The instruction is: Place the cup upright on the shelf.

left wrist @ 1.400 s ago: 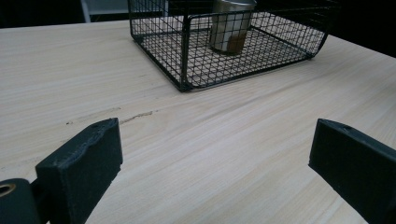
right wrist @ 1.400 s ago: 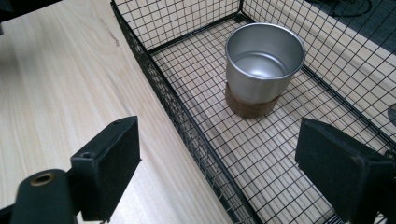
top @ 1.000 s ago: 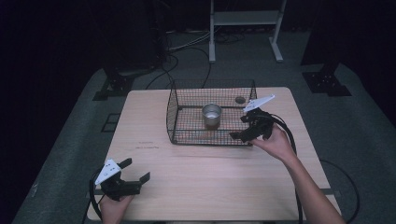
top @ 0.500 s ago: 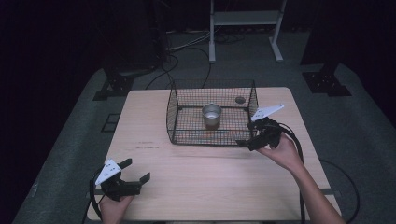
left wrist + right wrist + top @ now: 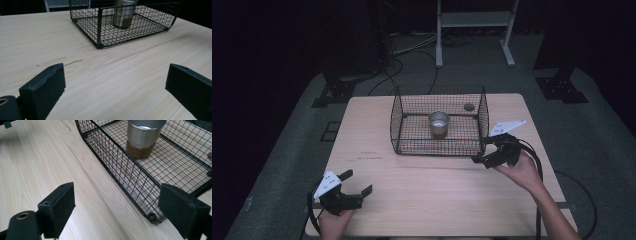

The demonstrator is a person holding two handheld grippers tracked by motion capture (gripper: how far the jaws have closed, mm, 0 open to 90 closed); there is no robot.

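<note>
A metal cup (image 5: 438,123) with a brown band at its base stands upright inside a black wire basket (image 5: 402,125), near the middle of the basket floor. The basket sits toward the far side of the wooden worktop (image 5: 422,200). The right gripper (image 5: 484,152) hovers just beside the basket's near right corner, jaws spread wide and holding nothing. The left gripper (image 5: 357,182) rests at the near left of the worktop, well apart from the basket, its jaws also wide apart and empty.

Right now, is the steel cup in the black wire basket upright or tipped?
Upright. The shiny steel cup with a brown band at its base stands on that base on the black wire basket's floor, rim level and mouth up.
</note>
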